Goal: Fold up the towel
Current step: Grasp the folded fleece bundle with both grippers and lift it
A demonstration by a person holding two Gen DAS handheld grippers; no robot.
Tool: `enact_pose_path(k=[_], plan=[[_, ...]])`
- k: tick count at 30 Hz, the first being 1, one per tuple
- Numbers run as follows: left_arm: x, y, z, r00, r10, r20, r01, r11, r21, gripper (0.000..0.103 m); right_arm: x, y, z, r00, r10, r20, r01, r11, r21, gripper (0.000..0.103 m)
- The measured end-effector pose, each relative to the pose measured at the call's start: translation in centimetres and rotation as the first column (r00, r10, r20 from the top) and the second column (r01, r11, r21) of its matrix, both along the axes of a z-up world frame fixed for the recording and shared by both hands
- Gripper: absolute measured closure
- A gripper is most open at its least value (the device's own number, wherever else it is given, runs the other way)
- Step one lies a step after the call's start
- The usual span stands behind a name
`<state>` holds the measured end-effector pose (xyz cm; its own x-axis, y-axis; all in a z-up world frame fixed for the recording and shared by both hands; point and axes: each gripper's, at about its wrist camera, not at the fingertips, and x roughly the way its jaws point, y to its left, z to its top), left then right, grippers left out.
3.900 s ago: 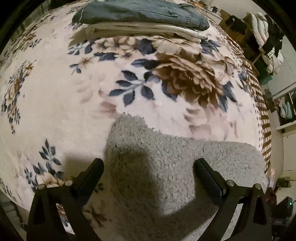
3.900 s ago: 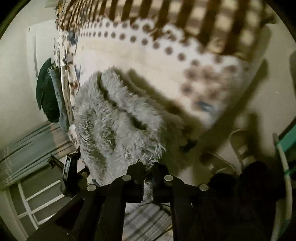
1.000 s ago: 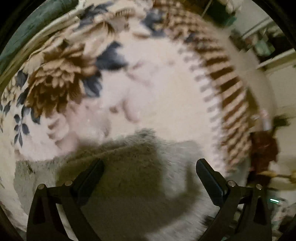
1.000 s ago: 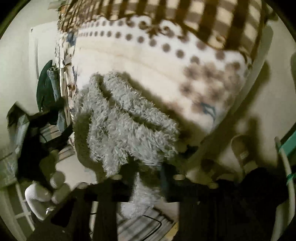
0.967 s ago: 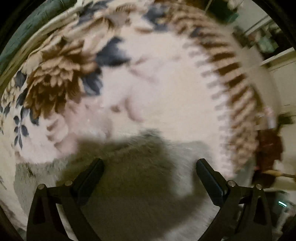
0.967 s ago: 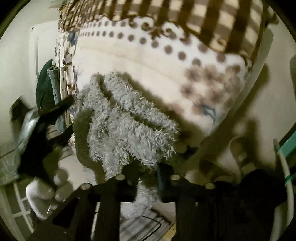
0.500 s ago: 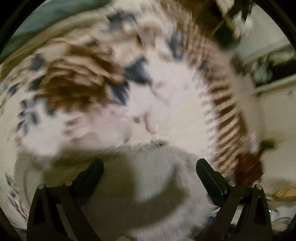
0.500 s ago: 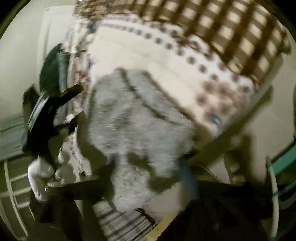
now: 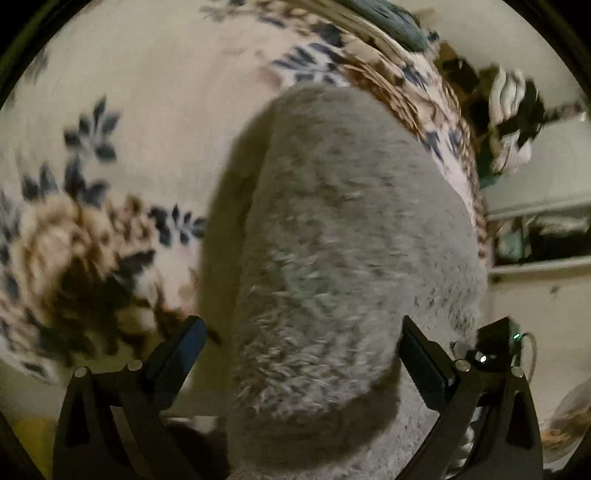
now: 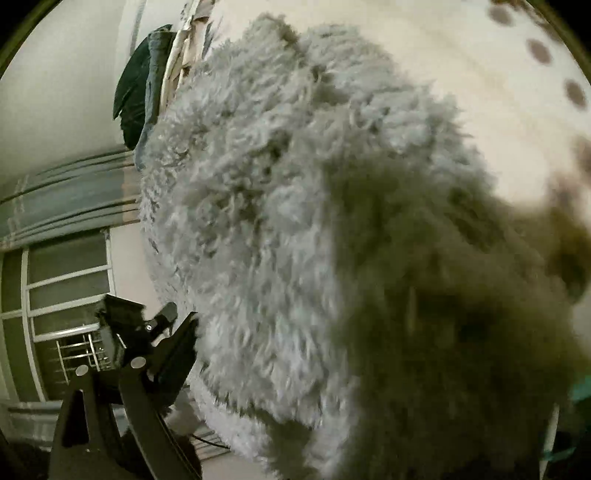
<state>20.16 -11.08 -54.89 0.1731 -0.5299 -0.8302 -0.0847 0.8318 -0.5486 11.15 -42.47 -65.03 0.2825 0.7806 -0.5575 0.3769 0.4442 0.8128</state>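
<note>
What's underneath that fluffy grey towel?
The grey towel lies on a floral blanket, which shows all around it. Whatever sits directly beneath the towel is covered.

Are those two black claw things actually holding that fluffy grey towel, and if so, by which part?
The left gripper is wide open, holding nothing; the grey towel just lies between its fingers. For the right gripper, it cannot be told: the towel hides one finger.

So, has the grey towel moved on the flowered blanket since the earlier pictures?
Yes. In the left wrist view the towel now lies further up the flowered blanket, toward the folded clothes.
</note>
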Motion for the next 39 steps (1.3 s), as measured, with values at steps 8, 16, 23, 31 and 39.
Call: enact_pose_path(k=[8, 16, 23, 31, 39], plan=[[-0.2, -1.4, 0.5, 0.999, -0.030, 0.039, 0.035, 0.992, -0.125, 0.031, -0.6, -0.2, 1.4, 0.997, -0.079, 0.006, 0.078, 0.997, 0.010, 0.053], [0.1, -0.8, 6.7, 0.993, -0.008, 0.118, 0.031, 0.980, -0.194, 0.058, -0.6, 1.1, 8.0, 0.994, -0.093, 0.058, 0.095, 0.995, -0.028, 0.067], [2.8, 0.1, 13.8, 0.981, 0.016, 0.193, 0.026, 0.976, -0.216, 0.058, 2.7, 1.6, 16.3, 0.991, -0.060, 0.119, 0.067, 0.996, -0.055, 0.067], [15.0, 2.8, 20.5, 0.943, 0.098, 0.319, -0.008, 0.962, -0.273, 0.058, 16.1, 3.8, 25.7, 0.967, -0.037, 0.254, 0.064, 0.993, -0.100, 0.067], [32.3, 9.9, 21.2, 0.911, 0.158, 0.380, -0.039, 0.952, -0.304, 0.058, 35.9, 8.3, 28.0, 0.936, -0.036, 0.350, 0.089, 0.987, -0.137, 0.067]])
